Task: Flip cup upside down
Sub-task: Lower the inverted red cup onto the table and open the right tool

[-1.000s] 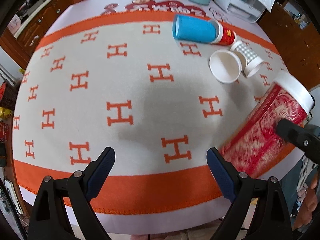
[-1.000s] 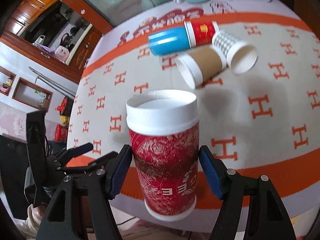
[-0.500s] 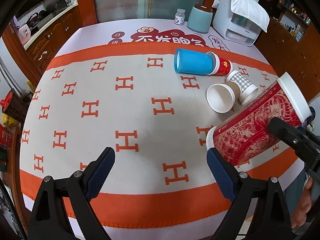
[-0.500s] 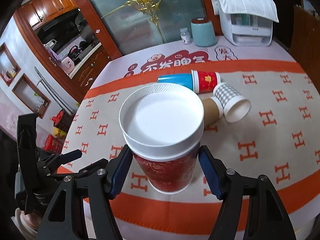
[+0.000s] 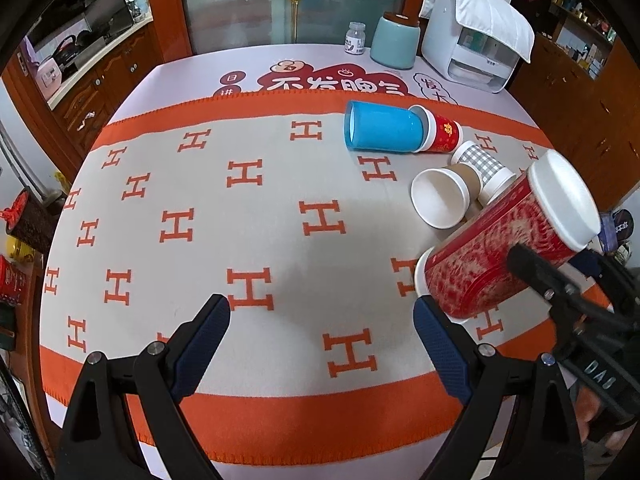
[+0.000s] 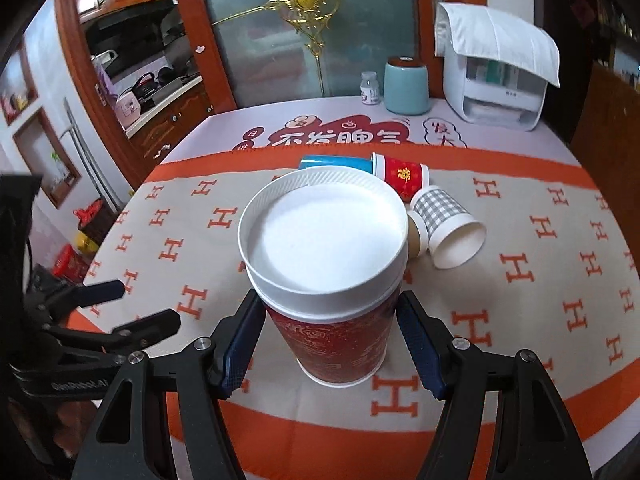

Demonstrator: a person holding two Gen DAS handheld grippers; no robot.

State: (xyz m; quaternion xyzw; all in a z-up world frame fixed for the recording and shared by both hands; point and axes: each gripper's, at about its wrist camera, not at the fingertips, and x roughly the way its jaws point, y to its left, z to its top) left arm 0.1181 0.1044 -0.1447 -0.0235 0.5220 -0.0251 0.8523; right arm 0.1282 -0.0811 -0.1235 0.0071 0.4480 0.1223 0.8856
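right hand-held gripper [image 6: 332, 344] is pinching one tall red cup [image 6: 332, 300], tilted above the tabletop [image 5: 280, 240]; four cups are lying at two o'clock; left hand-held gripper [image 5: 320, 344] is hanging spread, holding nothing.

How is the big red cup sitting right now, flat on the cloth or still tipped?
Tipped. The red cup leans in the right gripper, only its lower rim near the tablecloth; actual contact cannot be told.

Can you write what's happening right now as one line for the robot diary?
right gripper: shut on red cup | cup: white-lidded, tilted above tablecloth | left gripper: open, holding nothing
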